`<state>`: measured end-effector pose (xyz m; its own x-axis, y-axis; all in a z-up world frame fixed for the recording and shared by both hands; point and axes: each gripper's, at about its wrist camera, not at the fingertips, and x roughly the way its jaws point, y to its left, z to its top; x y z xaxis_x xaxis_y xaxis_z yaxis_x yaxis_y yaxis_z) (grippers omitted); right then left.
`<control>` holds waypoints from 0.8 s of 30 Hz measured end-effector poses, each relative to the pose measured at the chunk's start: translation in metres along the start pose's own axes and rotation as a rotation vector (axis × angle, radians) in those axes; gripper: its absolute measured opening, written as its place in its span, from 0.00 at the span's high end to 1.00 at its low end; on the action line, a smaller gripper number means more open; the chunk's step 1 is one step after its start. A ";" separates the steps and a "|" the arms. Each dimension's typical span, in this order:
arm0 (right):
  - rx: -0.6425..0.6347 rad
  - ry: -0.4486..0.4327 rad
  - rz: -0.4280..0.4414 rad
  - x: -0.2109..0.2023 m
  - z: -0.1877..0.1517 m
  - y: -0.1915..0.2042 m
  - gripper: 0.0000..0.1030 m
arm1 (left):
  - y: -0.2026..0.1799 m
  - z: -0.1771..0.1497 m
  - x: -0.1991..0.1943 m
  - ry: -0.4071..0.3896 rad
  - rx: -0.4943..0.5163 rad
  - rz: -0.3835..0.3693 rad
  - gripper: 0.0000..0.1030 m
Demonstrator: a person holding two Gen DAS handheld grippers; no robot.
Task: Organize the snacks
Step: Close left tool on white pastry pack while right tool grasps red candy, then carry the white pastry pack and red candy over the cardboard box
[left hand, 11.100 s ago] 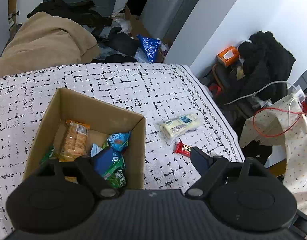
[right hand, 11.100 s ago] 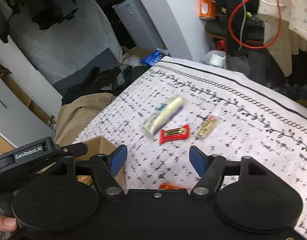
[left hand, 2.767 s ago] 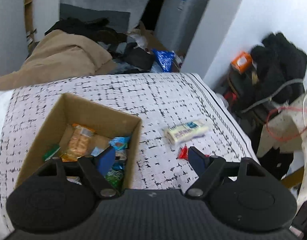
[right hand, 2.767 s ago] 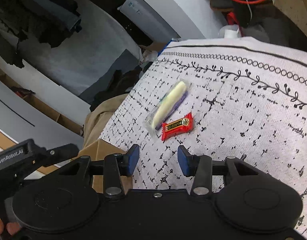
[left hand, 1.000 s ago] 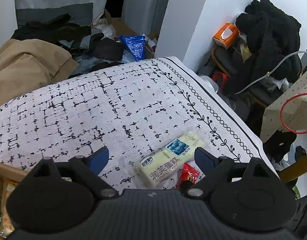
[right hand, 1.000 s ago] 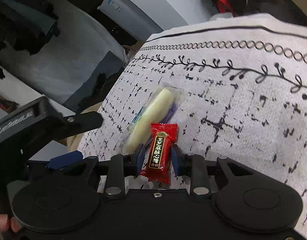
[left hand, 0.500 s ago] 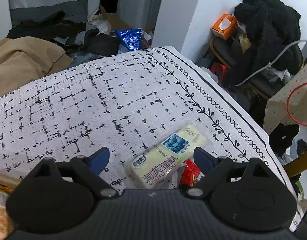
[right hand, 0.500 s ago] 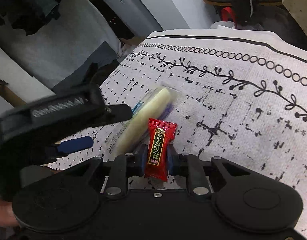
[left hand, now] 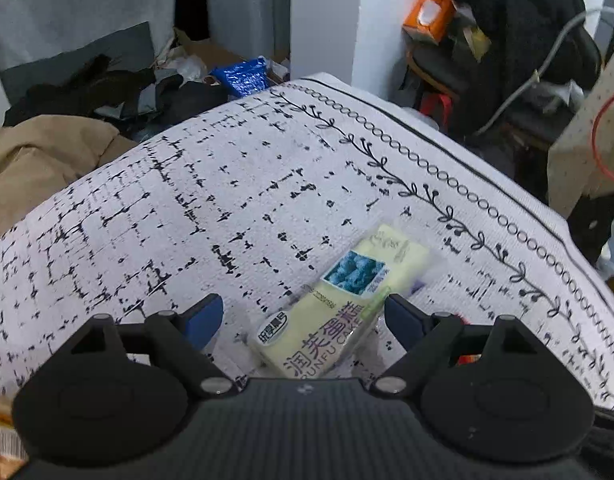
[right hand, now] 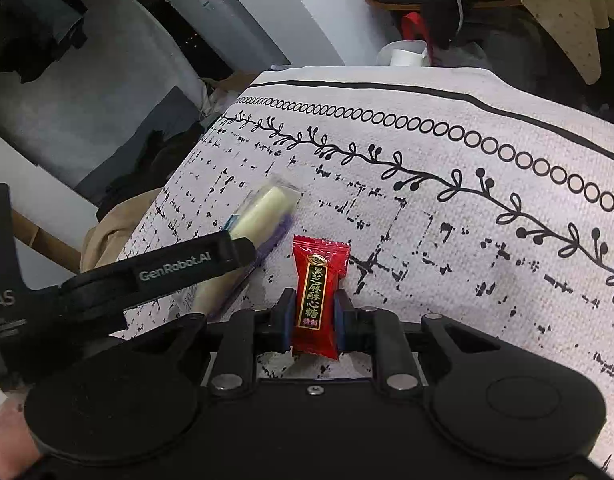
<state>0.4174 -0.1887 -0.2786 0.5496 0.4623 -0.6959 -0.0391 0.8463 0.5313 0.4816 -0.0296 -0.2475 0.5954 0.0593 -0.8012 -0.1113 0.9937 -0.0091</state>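
My right gripper (right hand: 314, 312) is shut on a small red candy packet (right hand: 317, 292) with gold lettering, just above the patterned tablecloth (right hand: 447, 216). A pale yellow cake bar (left hand: 339, 300) in a clear wrapper lies on the cloth between the wide-open jaws of my left gripper (left hand: 303, 316), which has not closed on it. The bar also shows in the right wrist view (right hand: 259, 208), partly hidden by my left gripper (right hand: 159, 276). A sliver of the red candy (left hand: 469, 358) shows behind the left gripper's right finger (left hand: 403, 316).
The black-and-white tablecloth (left hand: 227, 200) ends in a bordered edge at right. Beyond it are a chair with dark clothes (left hand: 519, 20), an orange tissue box (left hand: 427, 16) and floor clutter with a blue bag (left hand: 243, 76). A snack packet (left hand: 3, 444) shows at bottom left.
My left gripper has moved from the box over the cake bar, open jaws now straddling it. My right gripper has closed on the red candy and lifted it slightly.
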 end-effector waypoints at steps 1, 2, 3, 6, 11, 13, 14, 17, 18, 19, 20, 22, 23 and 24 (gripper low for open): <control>0.005 -0.002 0.004 0.000 0.000 -0.001 0.80 | 0.000 0.000 0.002 0.004 0.003 0.001 0.14; 0.006 -0.003 0.006 0.001 0.000 -0.001 0.79 | -0.001 0.001 0.004 0.009 0.002 0.002 0.14; 0.005 -0.006 0.007 0.001 0.000 -0.002 0.79 | -0.001 0.000 0.005 0.012 0.002 0.003 0.14; -0.012 -0.006 0.001 0.001 -0.001 -0.001 0.79 | -0.002 -0.002 0.010 0.020 0.008 0.005 0.16; -0.046 -0.006 -0.021 0.004 0.000 0.006 0.79 | -0.003 -0.004 0.009 0.007 0.011 0.004 0.36; -0.066 -0.007 -0.033 0.005 0.000 0.010 0.79 | -0.003 -0.004 0.006 0.009 0.006 -0.004 0.46; -0.080 -0.008 -0.039 0.005 -0.001 0.011 0.79 | -0.004 -0.004 0.004 0.009 0.006 -0.008 0.51; -0.108 -0.009 -0.048 0.004 -0.001 0.014 0.81 | -0.005 -0.005 -0.002 0.017 -0.002 -0.004 0.61; -0.107 -0.006 -0.045 0.003 -0.001 0.014 0.81 | -0.005 -0.006 -0.004 0.020 -0.008 -0.007 0.62; -0.109 -0.002 -0.041 0.002 -0.002 0.014 0.81 | -0.004 -0.007 -0.007 0.024 -0.020 -0.011 0.62; -0.104 0.001 -0.038 0.000 -0.002 0.014 0.81 | -0.004 -0.007 -0.009 0.026 -0.028 -0.010 0.63; -0.093 0.002 -0.024 -0.006 -0.004 0.016 0.81 | -0.003 -0.009 -0.018 0.023 -0.040 -0.005 0.63; -0.098 -0.007 -0.023 -0.011 -0.005 0.018 0.81 | -0.003 -0.010 -0.022 0.022 -0.048 -0.008 0.64; -0.103 -0.018 -0.024 -0.017 -0.006 0.021 0.81 | -0.002 -0.010 -0.027 0.023 -0.056 -0.011 0.64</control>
<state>0.4018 -0.1772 -0.2585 0.5659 0.4378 -0.6986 -0.1110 0.8801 0.4616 0.4576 -0.0340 -0.2323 0.5787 0.0459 -0.8143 -0.1494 0.9875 -0.0505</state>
